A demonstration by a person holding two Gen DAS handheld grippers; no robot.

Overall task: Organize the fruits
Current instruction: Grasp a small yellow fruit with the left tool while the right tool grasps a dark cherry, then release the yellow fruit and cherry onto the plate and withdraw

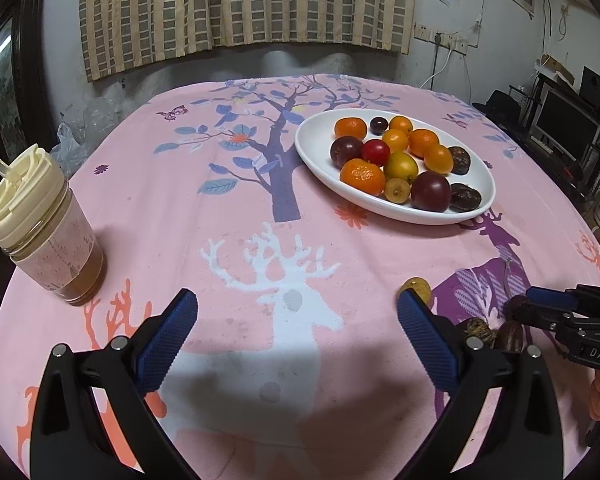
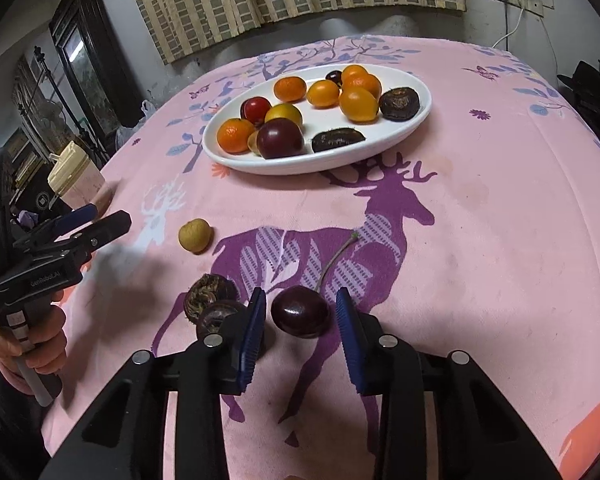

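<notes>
A white oval plate holds several oranges, kumquats, plums and dark water chestnuts. On the pink cloth lie a dark cherry with a long stem, two dark chestnuts and a tan longan. My right gripper is open, its blue fingers on either side of the cherry with gaps on both sides; it also shows in the left wrist view. My left gripper is open and empty above the white deer print, and shows at the left edge of the right wrist view.
A lidded cup of brown drink stands at the table's left edge. A plastic bag lies beyond that edge. A shelf with a monitor stands to the right.
</notes>
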